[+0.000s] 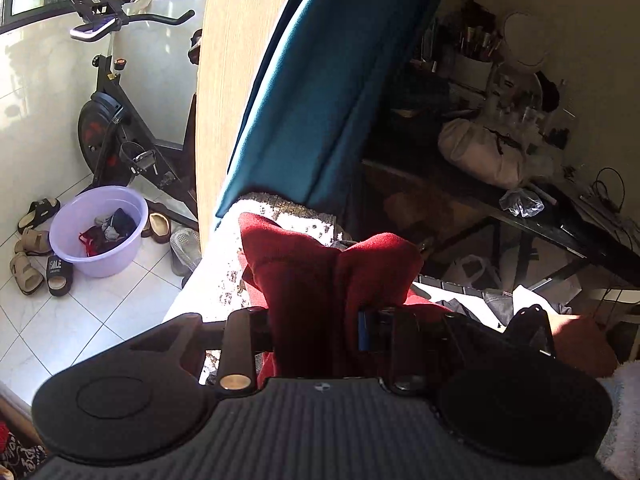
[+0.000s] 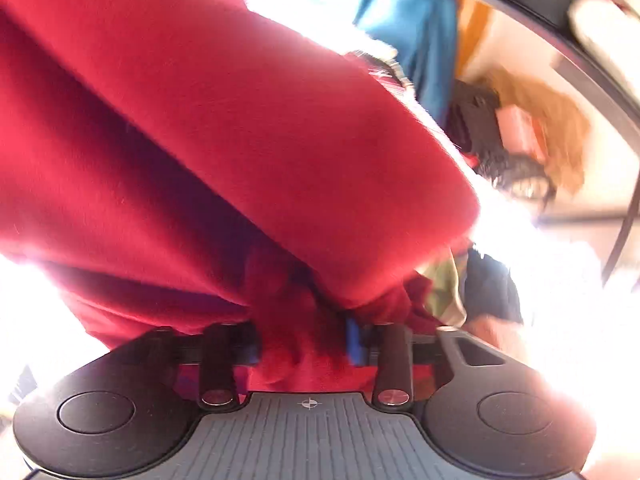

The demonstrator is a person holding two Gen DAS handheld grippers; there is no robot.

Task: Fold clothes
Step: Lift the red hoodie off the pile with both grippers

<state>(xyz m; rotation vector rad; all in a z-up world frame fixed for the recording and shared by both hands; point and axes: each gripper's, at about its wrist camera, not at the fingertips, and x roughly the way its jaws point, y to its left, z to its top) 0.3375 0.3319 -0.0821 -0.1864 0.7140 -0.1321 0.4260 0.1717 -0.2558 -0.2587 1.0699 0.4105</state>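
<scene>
A dark red garment [image 1: 332, 272] bunches up between the fingers of my left gripper [image 1: 314, 332], which is shut on a thick fold of it and holds it above a sunlit white patterned bed cover [image 1: 224, 276]. In the right wrist view the same red garment [image 2: 224, 128] fills most of the blurred picture. My right gripper [image 2: 302, 344] is shut on a gathered bunch of that cloth, with blue pads [image 2: 353, 342] pressing its sides. The rest of the garment drapes away toward the upper left.
A teal curtain [image 1: 320, 80] hangs behind the bed corner. On the tiled floor at left stand an exercise bike [image 1: 116, 120], a lilac basin [image 1: 100, 232] with clothes, and several sandals. A cluttered dark desk [image 1: 520, 184] is at right. Other clothes [image 1: 480, 300] lie on the bed.
</scene>
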